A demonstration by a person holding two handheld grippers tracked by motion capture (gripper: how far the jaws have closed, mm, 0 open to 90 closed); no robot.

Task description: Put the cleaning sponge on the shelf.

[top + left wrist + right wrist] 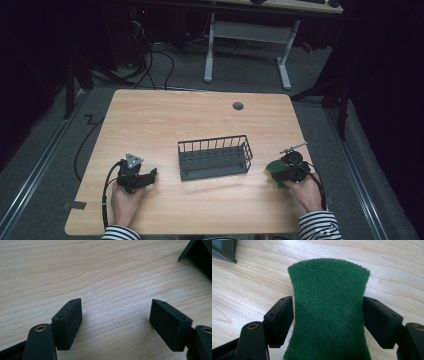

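Between the right gripper's (328,315) jaws sits a green pad (329,307), pinched at both sides so its edges bow inward; it lies on the surface (165,120) close to the right edge, toward the near right corner. No label or writing can be read on the pad or the jaws. Near the left edge, the left gripper (116,322) rests low over bare wood with its jaws spread wide and nothing between them. A dark wire basket (215,157) stands at mid-surface between the two grippers, apart from both. Striped sleeves (317,227) reach in from the near edge.
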